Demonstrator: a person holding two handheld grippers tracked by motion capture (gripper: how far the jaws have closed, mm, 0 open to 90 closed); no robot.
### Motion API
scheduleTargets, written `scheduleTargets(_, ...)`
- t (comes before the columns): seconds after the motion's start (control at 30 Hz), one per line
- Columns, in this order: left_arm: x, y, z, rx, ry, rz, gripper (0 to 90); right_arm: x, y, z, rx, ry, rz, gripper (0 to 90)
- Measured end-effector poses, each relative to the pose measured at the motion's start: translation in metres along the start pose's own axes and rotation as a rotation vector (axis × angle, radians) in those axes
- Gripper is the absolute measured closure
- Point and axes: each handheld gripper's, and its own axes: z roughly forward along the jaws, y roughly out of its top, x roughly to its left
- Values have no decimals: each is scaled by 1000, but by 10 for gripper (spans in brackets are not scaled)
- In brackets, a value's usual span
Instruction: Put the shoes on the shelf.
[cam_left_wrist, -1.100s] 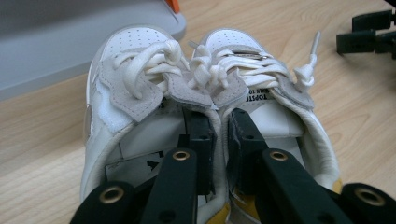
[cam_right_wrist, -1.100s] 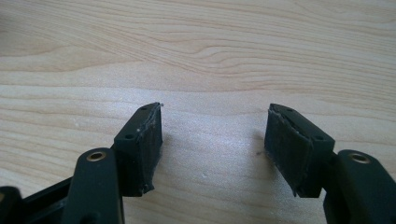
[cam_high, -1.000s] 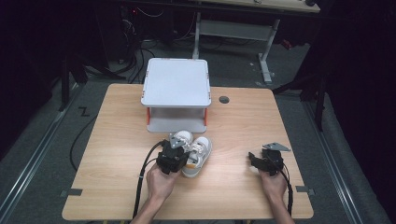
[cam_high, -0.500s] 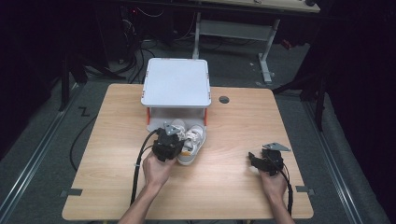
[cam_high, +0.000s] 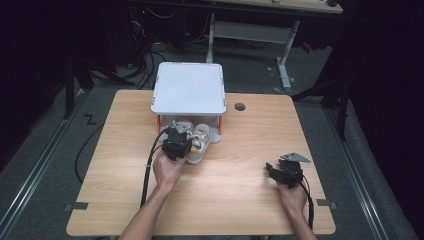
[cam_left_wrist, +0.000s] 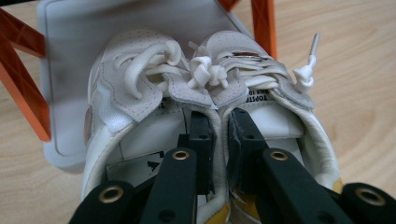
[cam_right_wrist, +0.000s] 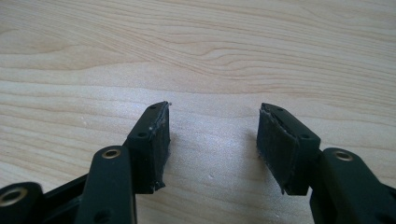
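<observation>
So compared to a second ago, the pair of white sneakers (cam_high: 198, 141) has moved up the counter (cam_high: 240, 200) toward the little white shelf with orange legs (cam_high: 188, 89); the toes now sit under the shelf's edge, on its lower white tray (cam_left_wrist: 60, 93), where before the shoes were out in the open nearer the person. The left claw (cam_high: 176, 145) is clamped on both shoes at once, one jaw inside each shoe, pinching the two inner collars together just behind the tongues. Laces (cam_left_wrist: 205, 72) are a loose knotted mess on top. The left hand (cam_high: 167, 170) has gone forward with the shoes. The right claw (cam_high: 280, 172) hasn't budged at all: same spot near the right front of the counter, jaws spread wide with nothing but bare wood between them, well apart from the shoes.
</observation>
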Motion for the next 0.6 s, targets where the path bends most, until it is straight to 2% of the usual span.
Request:
scheduleTargets(0.07, 1, 2, 3, 1, 4, 2, 810, 0, 0, 0, 0, 0, -1, 443)
scheduleTargets(0.3, 6, 7, 22, 0, 33, -34, 808, 0, 0, 0, -2, 1, -1, 459)
scheduleTargets(0.4, 7, 9, 30, -6, 45, -38, 806, 1, 0, 0, -4, 8, -6, 501)
scheduleTargets(0.43, 7, 9, 32, -9, 49, -43, 805, 2, 0, -1, -7, 14, -17, 544)
scheduleTargets(0.6, 8, 10, 39, -21, 55, -71, 805, 3, 0, -1, -8, 23, -24, 592)
